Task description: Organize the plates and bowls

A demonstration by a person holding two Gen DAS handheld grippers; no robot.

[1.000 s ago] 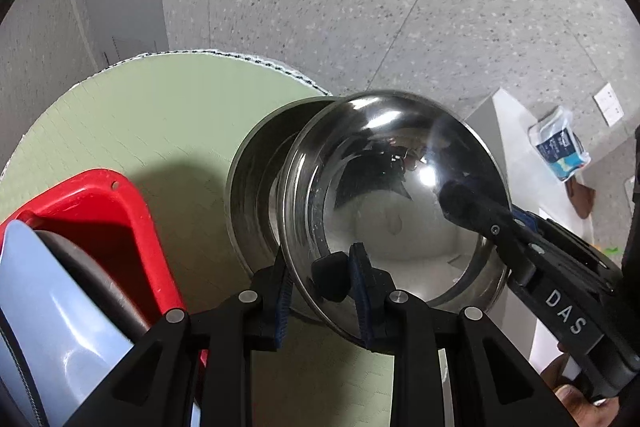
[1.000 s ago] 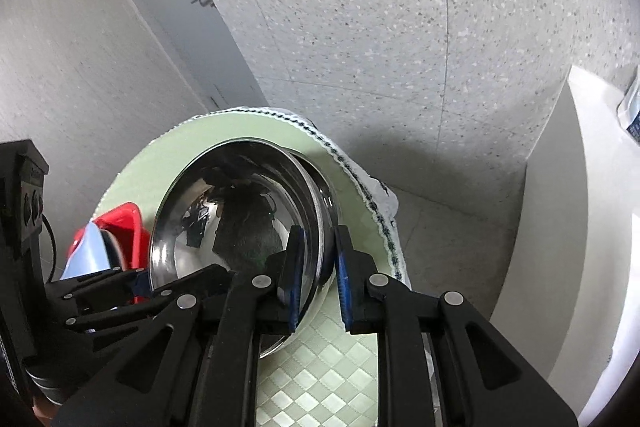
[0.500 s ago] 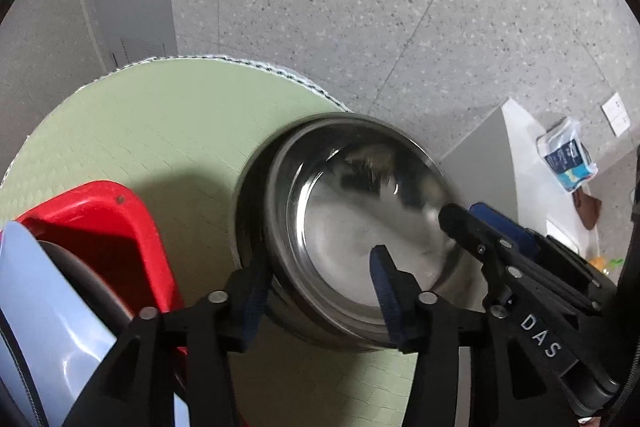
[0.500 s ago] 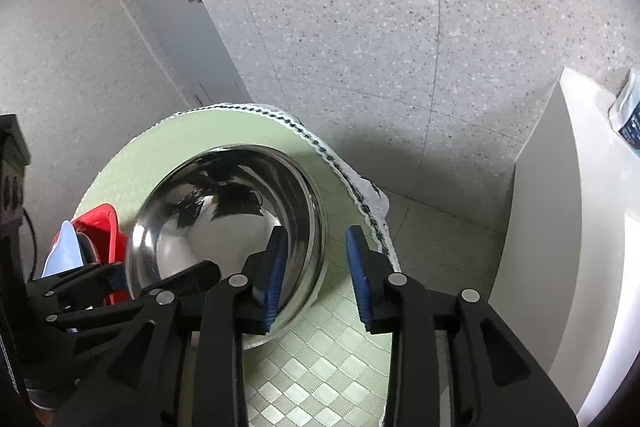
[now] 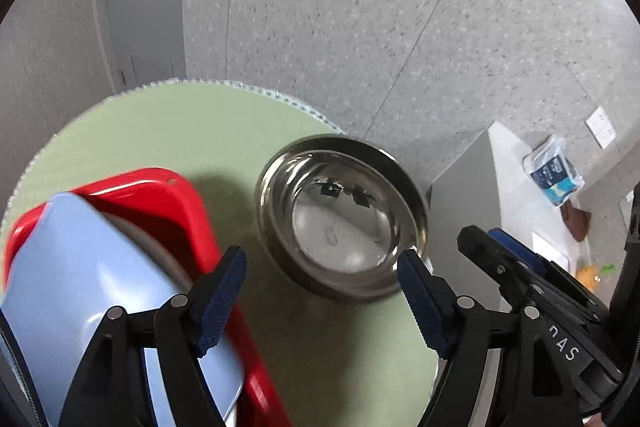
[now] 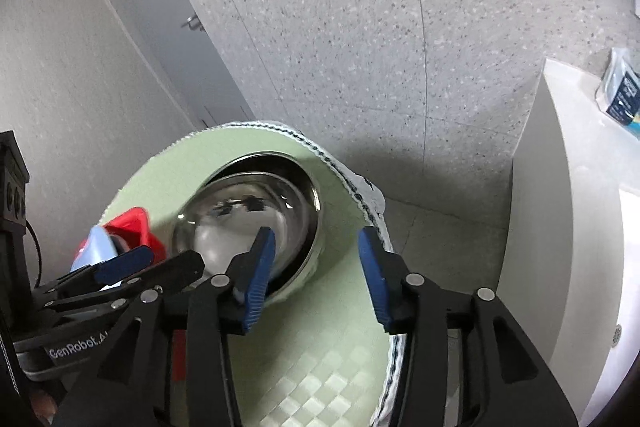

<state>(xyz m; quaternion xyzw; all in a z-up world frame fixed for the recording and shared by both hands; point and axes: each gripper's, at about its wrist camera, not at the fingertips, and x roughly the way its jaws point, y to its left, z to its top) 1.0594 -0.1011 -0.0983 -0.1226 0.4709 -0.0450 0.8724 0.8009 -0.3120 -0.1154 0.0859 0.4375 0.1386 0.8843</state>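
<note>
The left gripper (image 5: 320, 291) is standing with its jaws spread wide; they have just been opening, and nothing is sitting between the blue pads (image 5: 222, 301). The right gripper (image 6: 316, 273) is likewise parted, its jaws having just been opening too, and no pad is pressing on anything, though its left pad is overlapping the near rim of the bowls in the right wrist view.

Just ahead of both claws, two steel bowls (image 5: 342, 215) are sitting nested, one inside the other, on the round table (image 5: 168, 131) with its pale green checked cloth. The outer bowl's rim (image 6: 310, 183) is showing as a dark crescent past the inner one. The stack is lying close to the table's far right edge, where the cloth's patterned trim (image 6: 360, 187) is hanging over the side.

To the left of the bowls, a red basin (image 5: 168, 199) is taking up the near left part of the table, with a pale blue plate (image 5: 92, 287) leaning on edge inside it and a darker plate tucked behind. A strip of bare cloth is lying between basin and bowls.

Beyond the table edge, speckled grey floor (image 5: 360, 27) is stretching open to a grey door (image 5: 140, 7). On the right, a white counter (image 6: 560, 207) is standing close by, a blue packet (image 5: 552, 171) resting on it.
</note>
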